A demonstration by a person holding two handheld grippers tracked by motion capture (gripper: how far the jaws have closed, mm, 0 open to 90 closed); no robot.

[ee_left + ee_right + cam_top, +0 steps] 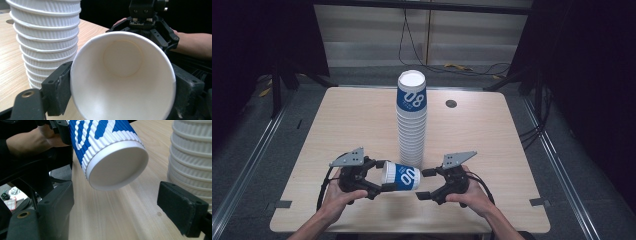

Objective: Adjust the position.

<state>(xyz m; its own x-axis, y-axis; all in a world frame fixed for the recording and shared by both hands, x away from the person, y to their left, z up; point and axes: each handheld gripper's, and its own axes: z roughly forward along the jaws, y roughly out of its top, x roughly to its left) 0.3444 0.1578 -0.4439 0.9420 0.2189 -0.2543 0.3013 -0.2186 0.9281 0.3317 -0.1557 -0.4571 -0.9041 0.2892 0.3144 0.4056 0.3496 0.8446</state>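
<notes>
the left gripper (379, 181) clamps the cup (402, 176) sideways near its rim; the right gripper (426, 184) stands wide, base clear.

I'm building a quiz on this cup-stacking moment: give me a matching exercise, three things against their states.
Things:
1. single cup
2. right gripper
3. cup stack

States:
a. upside down on the table
b. jaws open, nothing between the pads
c. held on its side in the left gripper

Pairs: 1-c, 2-b, 3-a
</notes>
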